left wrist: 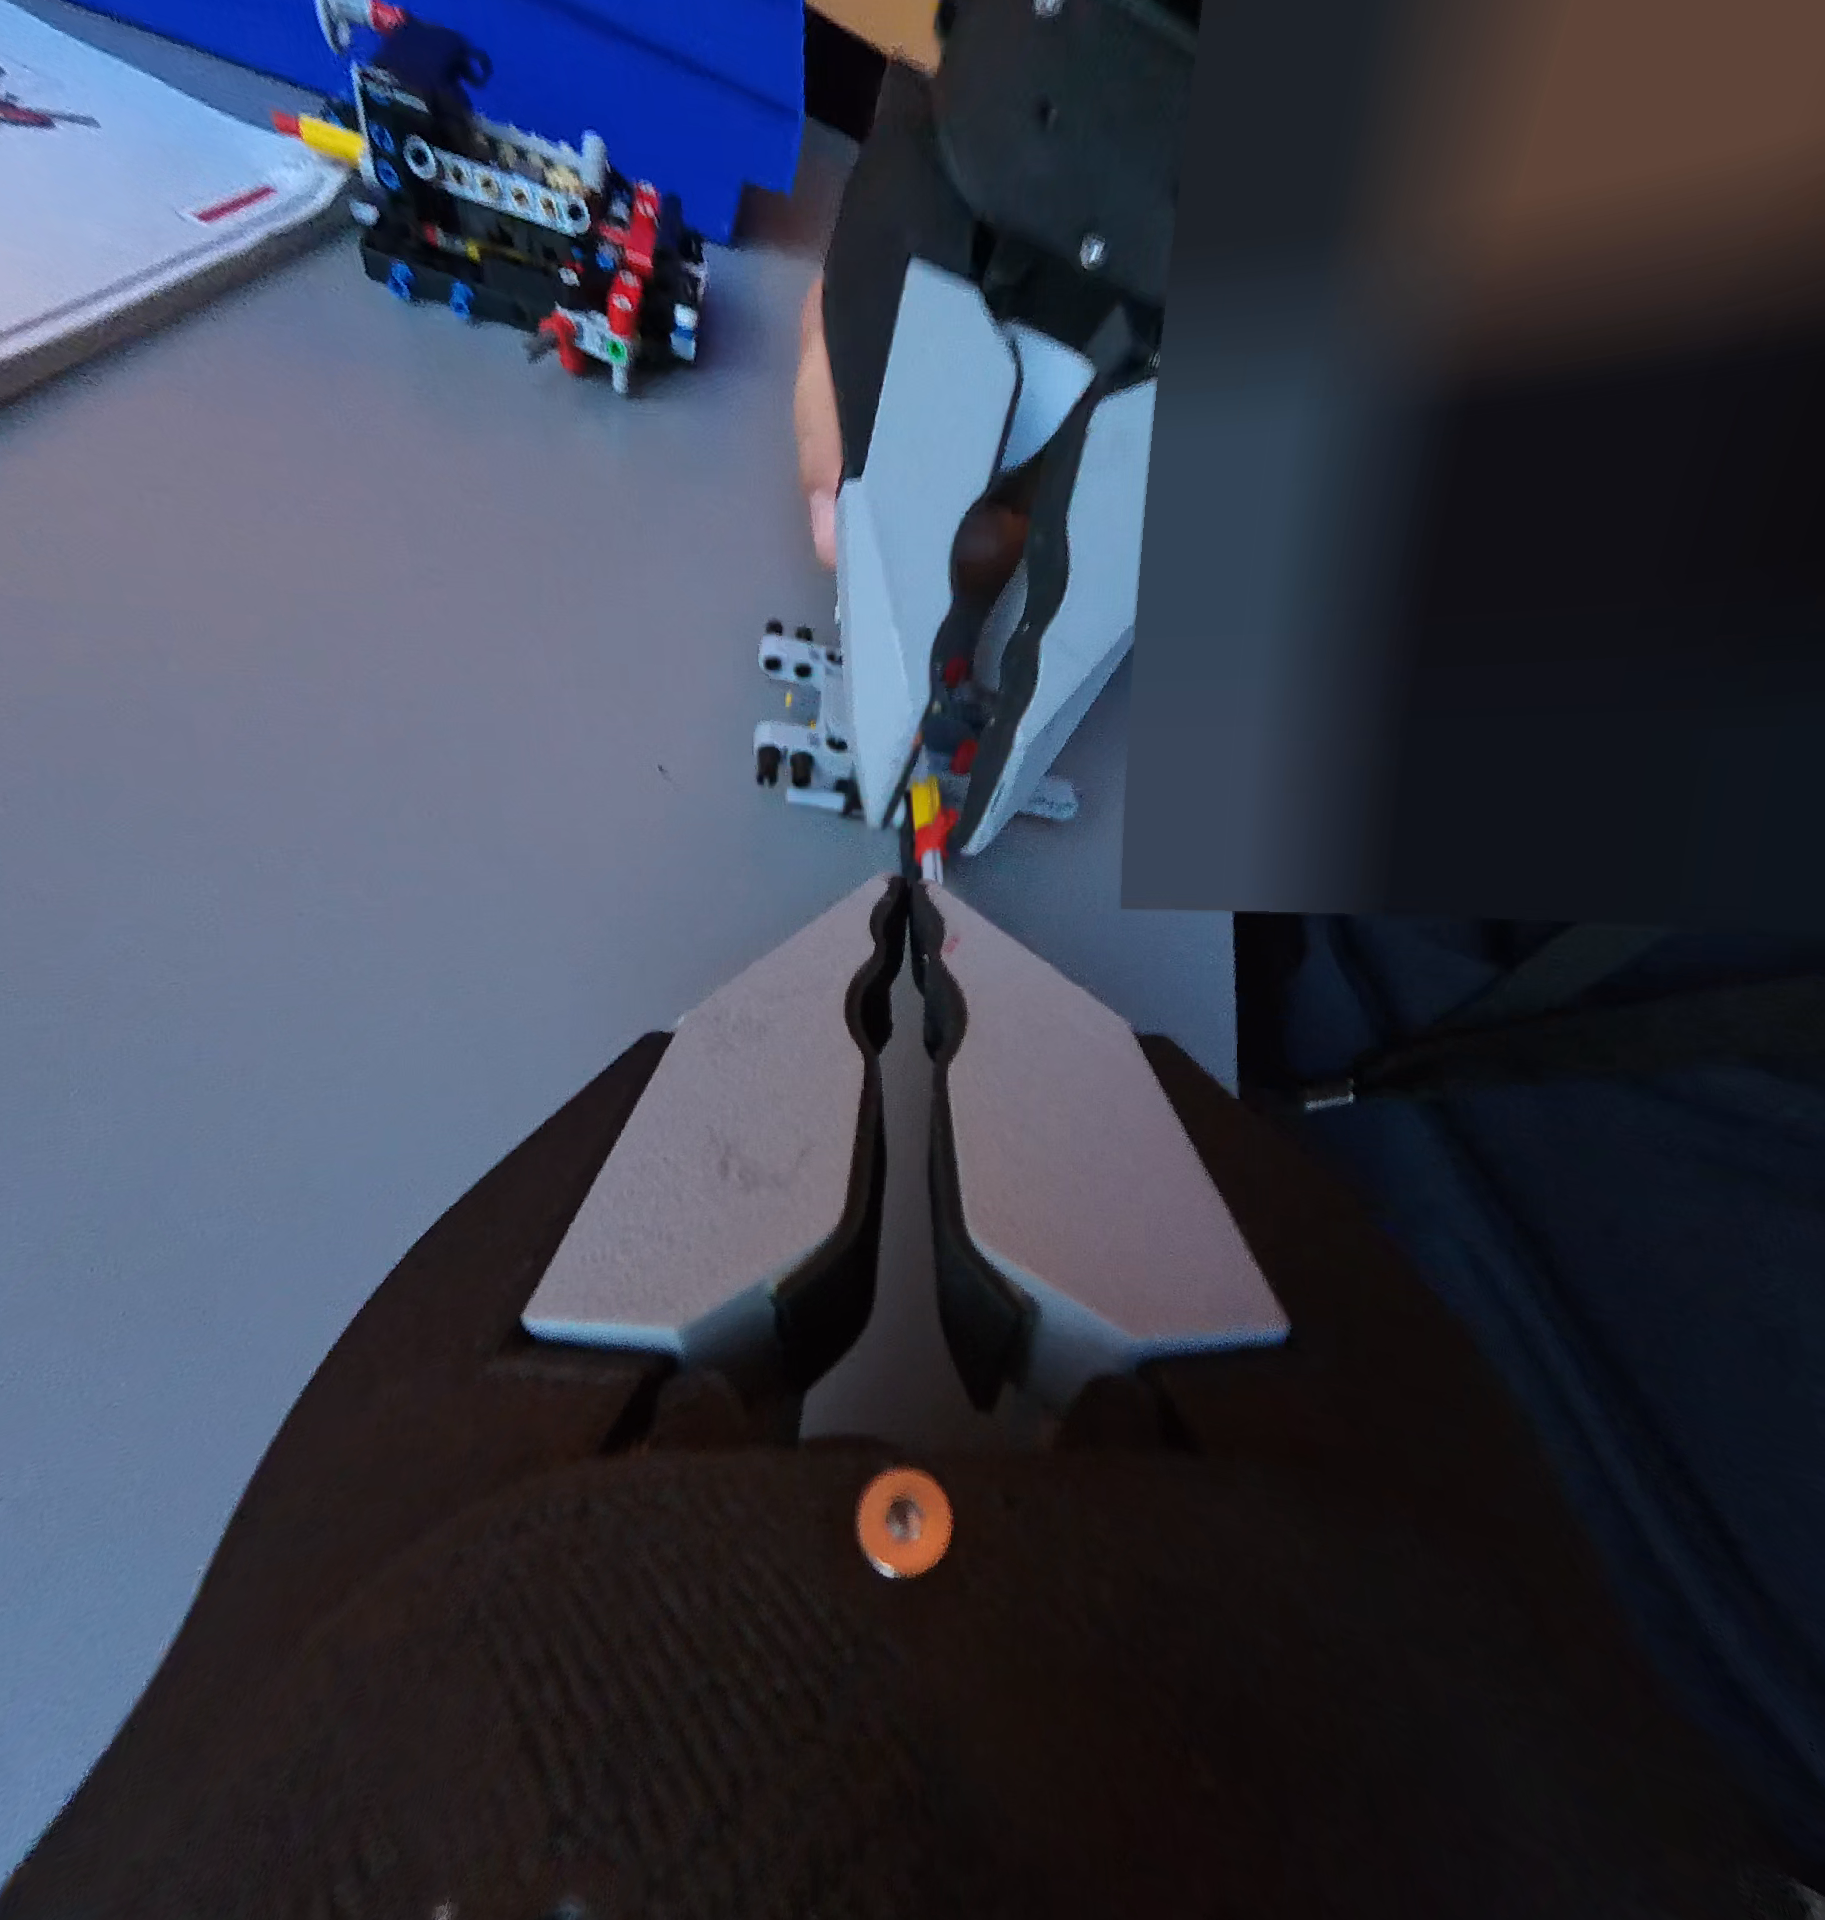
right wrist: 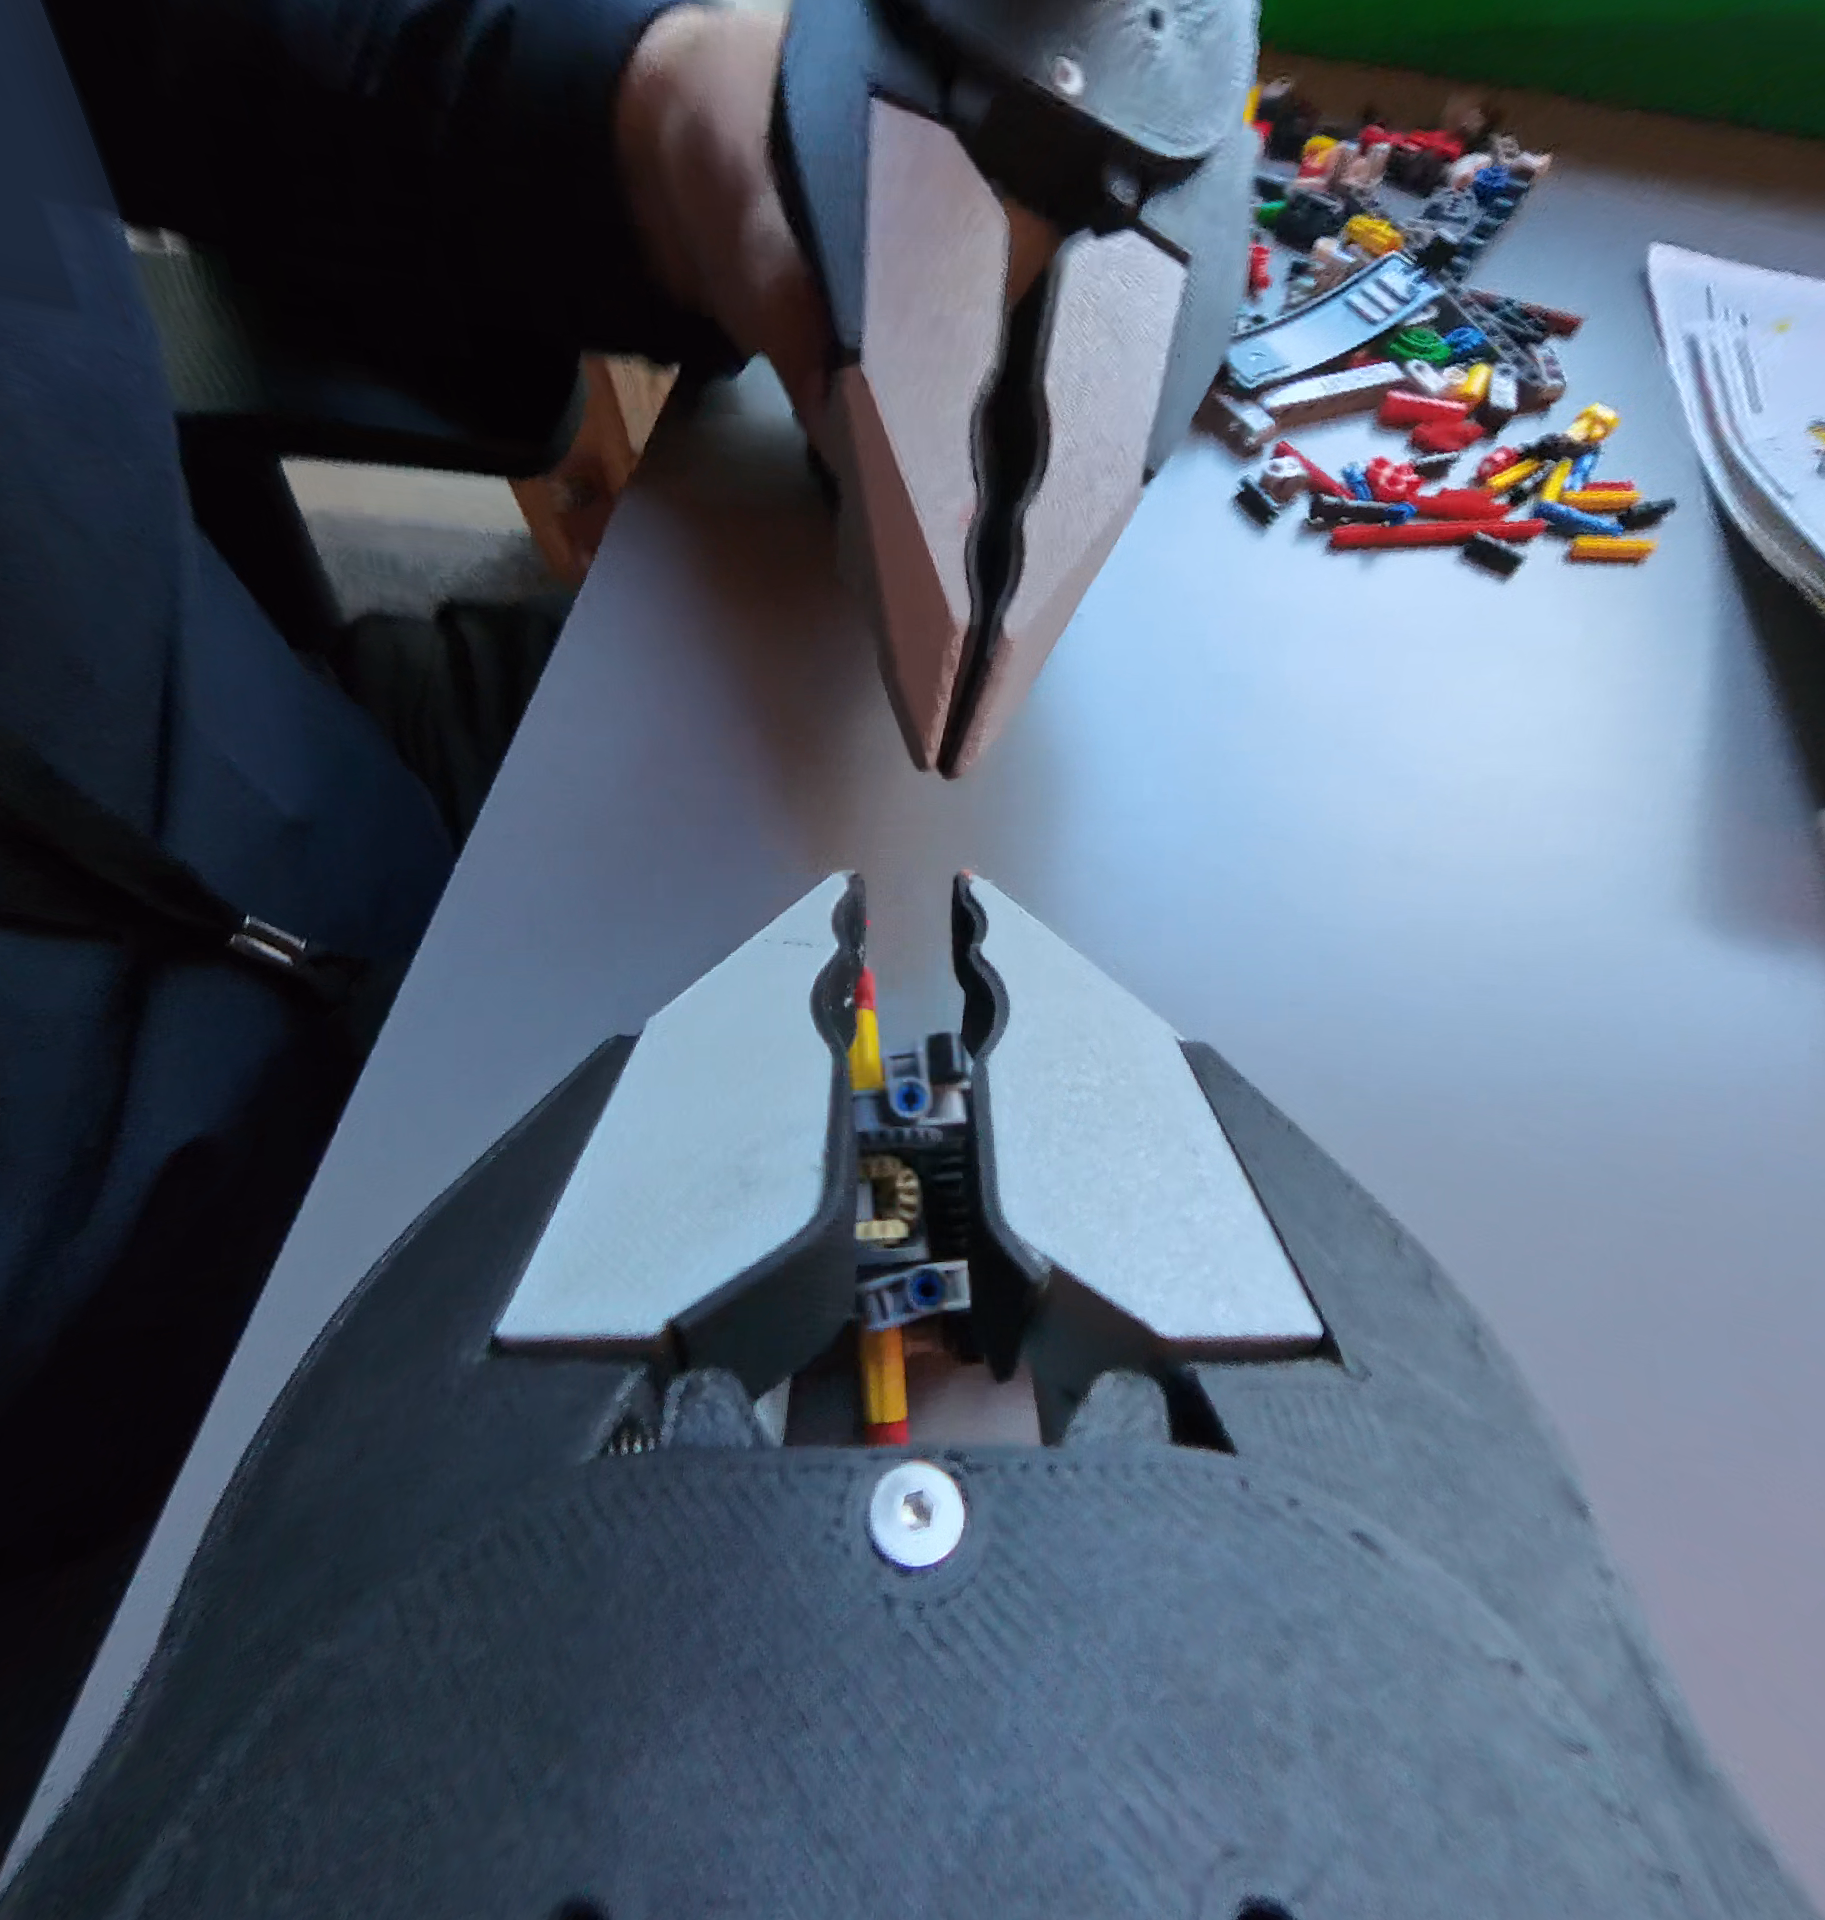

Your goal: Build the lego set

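Observation:
My right gripper [right wrist: 906, 883] has its tips apart. A small grey brick assembly [right wrist: 908, 1174] with a tan gear, blue pins and a yellow and red axle [right wrist: 864, 1039] sits deep between its fingers, and both inner faces lie against its sides. In the left wrist view this gripper [left wrist: 923, 831] tilts down over the grey table [left wrist: 368, 727] with the assembly [left wrist: 955, 717] between its fingers. My left gripper [left wrist: 908, 883] is shut, tip to tip, just in front of the axle's end. The right wrist view shows the left gripper [right wrist: 939, 769] with nothing between its tips.
A larger black, red and grey brick model [left wrist: 534, 239] stands by a blue box [left wrist: 627, 62] and a booklet [left wrist: 87, 208]. White pieces [left wrist: 799, 707] lie behind the right gripper. A pile of loose pieces [right wrist: 1427, 395] and papers [right wrist: 1781, 416] lie far right. The table edge [right wrist: 534, 779] runs along the left. Less than 4 cm separates the two grippers' tips.

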`<action>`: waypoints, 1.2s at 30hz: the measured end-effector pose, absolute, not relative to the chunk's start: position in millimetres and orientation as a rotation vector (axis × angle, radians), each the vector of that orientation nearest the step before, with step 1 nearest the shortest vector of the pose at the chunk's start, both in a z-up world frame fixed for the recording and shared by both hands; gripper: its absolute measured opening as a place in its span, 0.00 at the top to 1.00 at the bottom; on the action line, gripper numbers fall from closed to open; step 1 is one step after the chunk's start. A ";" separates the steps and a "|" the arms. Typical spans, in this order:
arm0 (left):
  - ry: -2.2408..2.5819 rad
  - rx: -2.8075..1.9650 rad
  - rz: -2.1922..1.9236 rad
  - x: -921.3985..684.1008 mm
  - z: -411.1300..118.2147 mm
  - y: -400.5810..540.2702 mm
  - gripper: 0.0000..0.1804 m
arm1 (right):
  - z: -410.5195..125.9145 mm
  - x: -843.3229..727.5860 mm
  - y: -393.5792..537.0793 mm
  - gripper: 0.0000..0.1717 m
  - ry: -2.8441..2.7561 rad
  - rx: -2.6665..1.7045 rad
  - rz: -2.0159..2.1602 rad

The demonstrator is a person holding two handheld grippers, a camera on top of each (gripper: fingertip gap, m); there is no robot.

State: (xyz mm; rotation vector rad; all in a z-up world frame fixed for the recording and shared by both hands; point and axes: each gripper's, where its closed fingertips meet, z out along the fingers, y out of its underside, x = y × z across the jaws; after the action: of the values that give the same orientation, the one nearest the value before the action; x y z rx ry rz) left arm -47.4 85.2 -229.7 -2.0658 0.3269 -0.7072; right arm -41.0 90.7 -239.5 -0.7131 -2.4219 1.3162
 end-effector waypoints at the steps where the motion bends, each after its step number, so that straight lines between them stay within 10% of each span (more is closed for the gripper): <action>1: 0.354 -2.090 -0.689 -45.2 -233.7 82.4 1.00 | -238.6 -38.9 88.6 0.93 -2.432 -0.687 1.290; 36: 0.586 -2.272 -0.353 -30.2 -266.4 88.2 1.00 | -261.2 -36.5 82.0 0.99 -2.578 -0.573 0.960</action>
State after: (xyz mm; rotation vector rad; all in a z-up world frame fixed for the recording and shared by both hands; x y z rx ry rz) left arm -30.2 88.2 -266.4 -2.2725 0.5864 -0.3526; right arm -36.5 82.0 -261.2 -0.5729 -2.5783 0.9604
